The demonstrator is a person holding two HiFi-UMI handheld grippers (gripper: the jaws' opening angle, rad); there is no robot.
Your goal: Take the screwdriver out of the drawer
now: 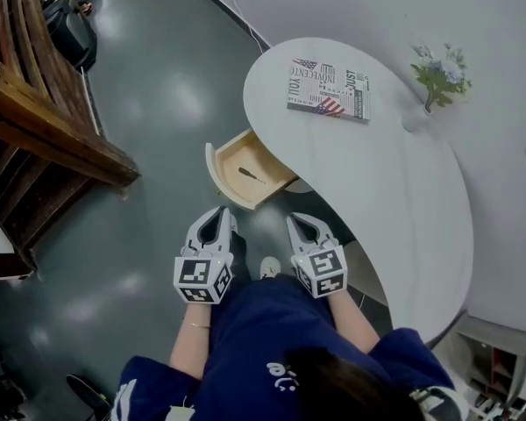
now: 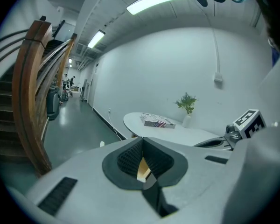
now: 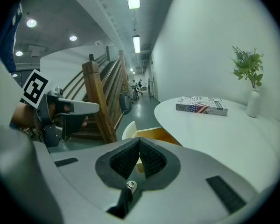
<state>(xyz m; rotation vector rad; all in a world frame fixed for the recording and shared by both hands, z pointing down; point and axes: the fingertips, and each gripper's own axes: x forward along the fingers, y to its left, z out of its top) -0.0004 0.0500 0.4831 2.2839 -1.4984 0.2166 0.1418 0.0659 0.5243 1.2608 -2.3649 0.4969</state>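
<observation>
A wooden drawer [image 1: 230, 154] stands pulled out from under the white table [image 1: 394, 191]. A small dark-handled screwdriver [image 1: 252, 175] lies on the drawer's floor. My left gripper [image 1: 220, 212] hovers just in front of the drawer's near corner, shut and empty. Beside it to the right is my right gripper [image 1: 297, 221], also shut and empty, below the table edge. In the left gripper view the left gripper [image 2: 142, 140] has its jaws meeting at the tips. In the right gripper view the right gripper [image 3: 139, 140] is closed, with the drawer [image 3: 154, 135] just beyond it.
On the table lie a book with a flag cover [image 1: 328, 89] and a small vase of flowers [image 1: 438, 75]. A wooden staircase [image 1: 44, 121] rises at the left. Grey floor [image 1: 158, 103] spreads between the stairs and the table. The person's shoe [image 1: 269, 267] shows below the grippers.
</observation>
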